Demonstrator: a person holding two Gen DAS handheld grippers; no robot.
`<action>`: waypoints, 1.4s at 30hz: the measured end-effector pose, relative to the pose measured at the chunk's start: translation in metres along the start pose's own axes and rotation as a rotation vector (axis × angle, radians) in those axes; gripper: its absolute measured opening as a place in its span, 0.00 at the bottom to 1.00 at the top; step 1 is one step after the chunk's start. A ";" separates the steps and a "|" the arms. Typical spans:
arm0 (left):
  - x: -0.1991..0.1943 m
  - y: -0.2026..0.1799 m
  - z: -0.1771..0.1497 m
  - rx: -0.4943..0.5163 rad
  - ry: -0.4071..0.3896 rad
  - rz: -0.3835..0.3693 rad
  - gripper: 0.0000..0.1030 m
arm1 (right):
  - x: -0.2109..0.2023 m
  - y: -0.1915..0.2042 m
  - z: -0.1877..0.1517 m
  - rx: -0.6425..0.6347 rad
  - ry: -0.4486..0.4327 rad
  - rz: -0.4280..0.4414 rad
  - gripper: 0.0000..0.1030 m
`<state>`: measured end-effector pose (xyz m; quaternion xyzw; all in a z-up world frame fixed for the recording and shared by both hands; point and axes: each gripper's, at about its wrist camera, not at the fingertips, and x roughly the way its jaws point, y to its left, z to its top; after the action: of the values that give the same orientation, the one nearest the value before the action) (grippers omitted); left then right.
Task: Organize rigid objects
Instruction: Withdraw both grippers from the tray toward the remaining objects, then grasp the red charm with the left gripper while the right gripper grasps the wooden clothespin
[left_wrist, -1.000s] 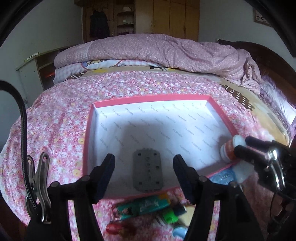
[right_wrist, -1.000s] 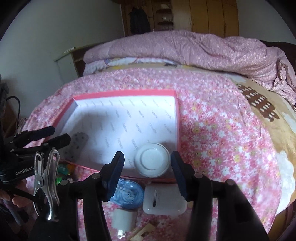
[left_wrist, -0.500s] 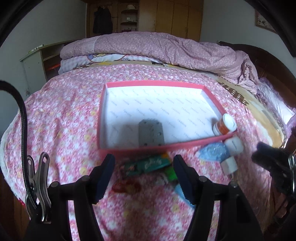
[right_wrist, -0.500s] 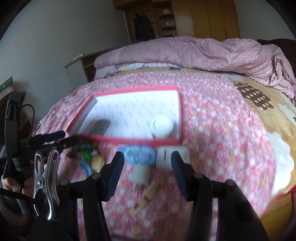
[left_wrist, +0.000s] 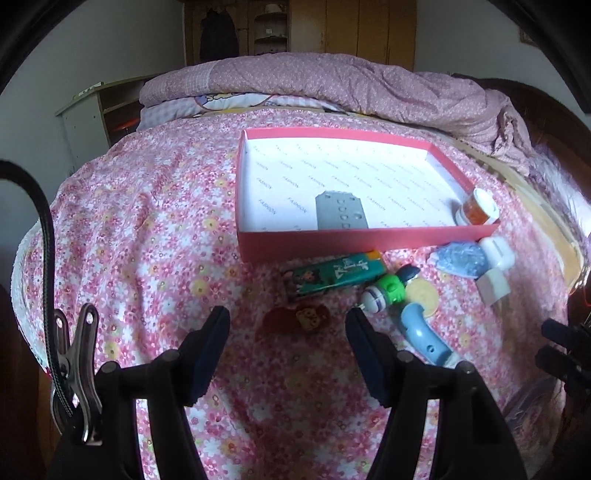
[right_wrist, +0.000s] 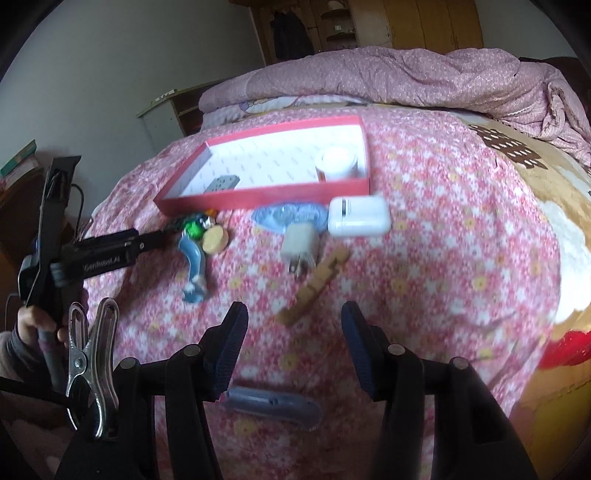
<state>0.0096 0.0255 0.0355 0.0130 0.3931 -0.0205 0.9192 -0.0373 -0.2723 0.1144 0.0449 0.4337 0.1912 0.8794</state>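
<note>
Bedroom, floral bedspread. Red box holding only grey plate and jar; green tube, charger, white case strewn just outside, likely awaiting pickup. Left gripper and right gripper both parted, empty, hanging over clutter.

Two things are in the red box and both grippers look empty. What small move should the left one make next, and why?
Probably ease the left gripper down and forward onto the small reddish-brown piece lying straight ahead between its open jaws. It is the nearest loose item, outside the red box, while the grey plate and the orange jar already sit inside.
</note>
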 end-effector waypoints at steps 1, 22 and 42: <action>0.002 -0.001 -0.002 0.005 0.003 0.007 0.67 | 0.002 0.000 -0.002 -0.005 0.007 -0.005 0.52; 0.009 -0.010 -0.010 -0.003 -0.002 -0.011 0.43 | 0.012 -0.018 -0.015 0.102 -0.027 0.114 0.65; -0.023 0.001 -0.030 -0.034 -0.026 -0.126 0.43 | 0.043 0.007 0.016 0.080 0.023 -0.063 0.27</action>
<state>-0.0279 0.0284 0.0310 -0.0277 0.3812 -0.0715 0.9213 -0.0034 -0.2489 0.0941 0.0643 0.4524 0.1464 0.8774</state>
